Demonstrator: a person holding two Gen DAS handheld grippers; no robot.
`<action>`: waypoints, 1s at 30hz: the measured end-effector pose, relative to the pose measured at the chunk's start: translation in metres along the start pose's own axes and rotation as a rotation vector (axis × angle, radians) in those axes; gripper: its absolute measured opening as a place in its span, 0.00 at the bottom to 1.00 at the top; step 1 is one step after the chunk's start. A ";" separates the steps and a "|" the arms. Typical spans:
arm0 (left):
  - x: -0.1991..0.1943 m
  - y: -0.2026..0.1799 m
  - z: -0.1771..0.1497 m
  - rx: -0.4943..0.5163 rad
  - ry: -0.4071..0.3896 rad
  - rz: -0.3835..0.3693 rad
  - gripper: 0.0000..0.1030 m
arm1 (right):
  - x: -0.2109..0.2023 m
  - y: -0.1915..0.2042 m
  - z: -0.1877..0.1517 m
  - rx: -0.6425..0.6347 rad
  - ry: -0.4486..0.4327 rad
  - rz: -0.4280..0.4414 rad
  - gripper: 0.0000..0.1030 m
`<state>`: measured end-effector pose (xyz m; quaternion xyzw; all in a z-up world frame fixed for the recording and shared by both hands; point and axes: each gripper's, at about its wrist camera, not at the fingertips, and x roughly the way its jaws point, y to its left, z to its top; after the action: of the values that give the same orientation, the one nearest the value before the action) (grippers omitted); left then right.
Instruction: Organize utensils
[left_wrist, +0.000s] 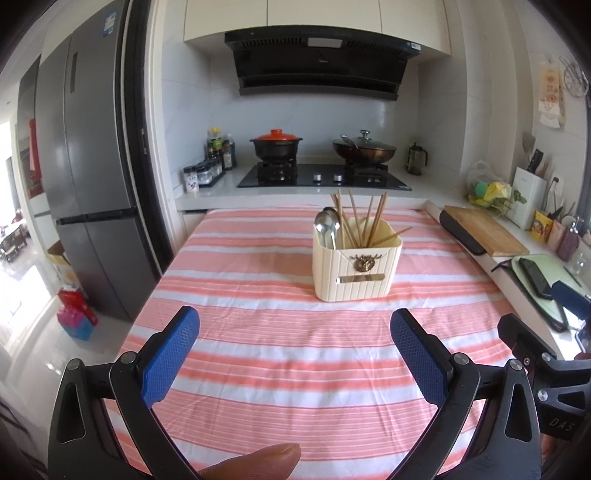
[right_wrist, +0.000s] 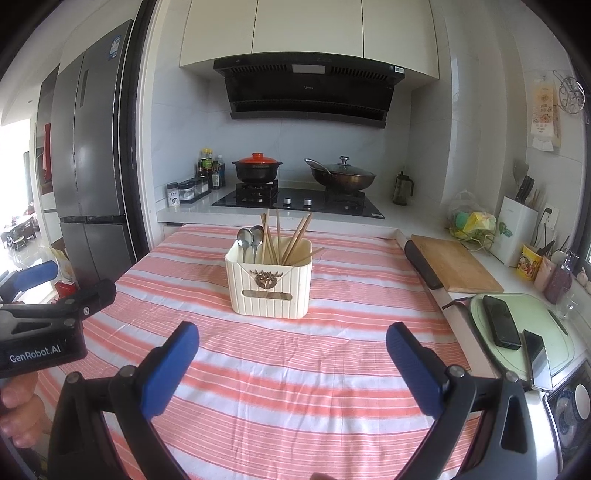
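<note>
Holding both pairs of tongs spread and empty above the pink-and-white striped tablecloth (left_wrist: 258, 369).

The cream ribbed plastic utensil holder (left_wrist: 356, 267) stands toward the cloth's far edge, well ahead of the left gripper (left_wrist: 295, 334) and right gripper (right_wrist: 292, 345), with bare cloth between. Wooden chopsticks (left_wrist: 360, 218) and steel spoons (left_wrist: 327, 225) stand inside it. A wooden cutting board (right_wrist: 456, 264) lies on the counter off the right edge.

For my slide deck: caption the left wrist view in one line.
Open left gripper hovers over striped tablecloth, facing a cream holder of chopsticks and spoons.
</note>
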<state>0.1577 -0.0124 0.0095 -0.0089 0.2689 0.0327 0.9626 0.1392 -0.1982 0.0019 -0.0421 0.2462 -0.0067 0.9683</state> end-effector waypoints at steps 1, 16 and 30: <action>0.000 0.001 0.000 -0.002 0.000 0.002 1.00 | 0.000 0.001 0.001 -0.001 0.000 0.001 1.00; 0.001 0.007 0.002 -0.001 0.001 0.022 1.00 | -0.002 0.009 0.009 -0.017 -0.001 0.015 1.00; -0.001 0.005 -0.001 0.017 0.007 0.032 1.00 | -0.005 0.007 0.009 -0.017 0.004 0.013 1.00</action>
<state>0.1563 -0.0073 0.0095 0.0034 0.2728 0.0457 0.9610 0.1389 -0.1902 0.0113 -0.0488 0.2486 0.0017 0.9674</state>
